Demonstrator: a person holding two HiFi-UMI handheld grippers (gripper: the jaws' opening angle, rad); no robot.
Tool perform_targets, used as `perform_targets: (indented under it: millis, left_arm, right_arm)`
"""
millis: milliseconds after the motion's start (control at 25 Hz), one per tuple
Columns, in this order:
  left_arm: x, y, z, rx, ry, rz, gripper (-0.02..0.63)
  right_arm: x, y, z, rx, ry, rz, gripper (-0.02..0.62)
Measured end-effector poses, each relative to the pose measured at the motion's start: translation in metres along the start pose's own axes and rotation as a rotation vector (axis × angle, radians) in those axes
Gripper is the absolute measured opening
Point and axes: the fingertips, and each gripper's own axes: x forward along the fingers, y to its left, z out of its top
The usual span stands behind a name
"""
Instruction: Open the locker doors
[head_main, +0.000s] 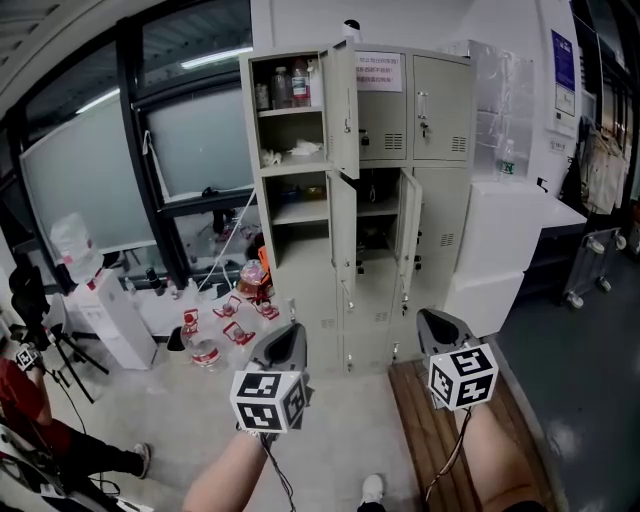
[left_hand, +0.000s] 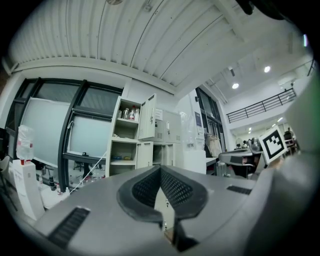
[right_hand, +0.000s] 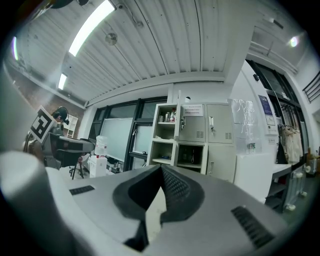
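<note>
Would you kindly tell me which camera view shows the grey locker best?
The head view: the locker stands mid-picture, nearly whole, with several doors open and shelves visible. Both the left and right gripper views show it smaller, its lower part hidden.

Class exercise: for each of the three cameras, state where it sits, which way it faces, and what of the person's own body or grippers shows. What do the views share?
Head view: on the person's head, looking steeply down at the locker; shows both forearms, left gripper, right gripper.
Left gripper view: on the left gripper, facing the locker; shows its own shut fingers.
Right gripper view: on the right gripper, facing the locker; shows its shut fingers.
Shared: all see the locker's open doors.
</note>
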Motion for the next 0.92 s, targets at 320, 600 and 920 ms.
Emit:
perform_targets:
  millis: [320,600,920]
  left_arm:
    - [-0.0051,0.0012,-0.0018,0.007,0.005,0.003,0.001]
    - [-0.0066,-0.0006,-0.0013,0.011,0.006,0.005,0.002]
    - [-0.0079,-0.0051,0.0027,0.017,0.004,0.001,0.002]
  right_arm:
    - [-0.0024,0.0041,-0.0047,0.009,0.005,0.005,0.0]
    - [-0.0037,0.0029,-0.0051,0.01,0.007,0.007,0.0]
    - [-0.008,-0.0001,-0.0039,0.018,0.008,0.006,0.0]
